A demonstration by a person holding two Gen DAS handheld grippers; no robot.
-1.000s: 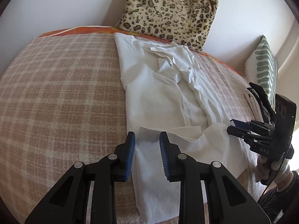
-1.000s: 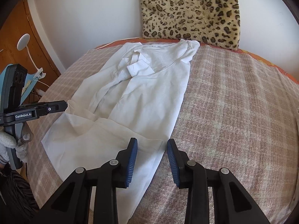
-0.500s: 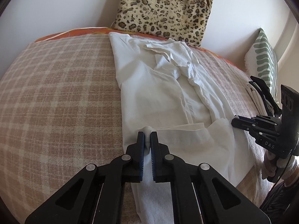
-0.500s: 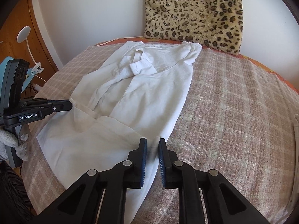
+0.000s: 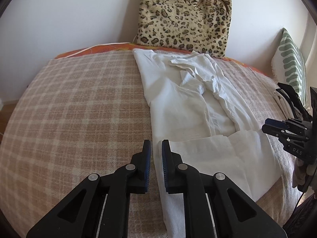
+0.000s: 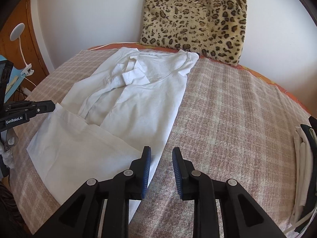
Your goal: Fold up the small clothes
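- Wooden furniture [image 6: 11,45], warm brown, curved edge, at far left of the right wrist view; a white clip lamp [image 6: 18,32] on a thin stalk stands before it.
- Bed [image 5: 79,103] covered by a coarse woven plaid blanket, tan and cream checks; an orange sheet edge [image 5: 93,50] shows at the head.
- Left hand-held gripper [image 5: 156,154]: black frame, blue ribbed pads, jaws a narrow gap apart, holding nothing. It sits over the near left edge of the shirt's folded-up hem.
- White shirt [image 5: 178,99] lies flat along the middle of the bed, collar toward the wall, thin wrinkled cotton. Sleeves are folded inward and bunched on the chest; the lower hem is turned up in a flat band.
- Leopard-print cushion [image 5: 184,17], plush, squarish, upright against the white wall just behind the collar.
- Right hand-held gripper [image 6: 161,164]: same build, jaws moderately apart, empty, straddling the shirt's near right edge where cloth meets blanket.
- Folded white cloths [image 6: 301,158] in a stack at the bed's right edge, partly hidden by dark gear.
- Green-and-white leaf-pattern pillow [image 5: 291,63] propped at the far right.
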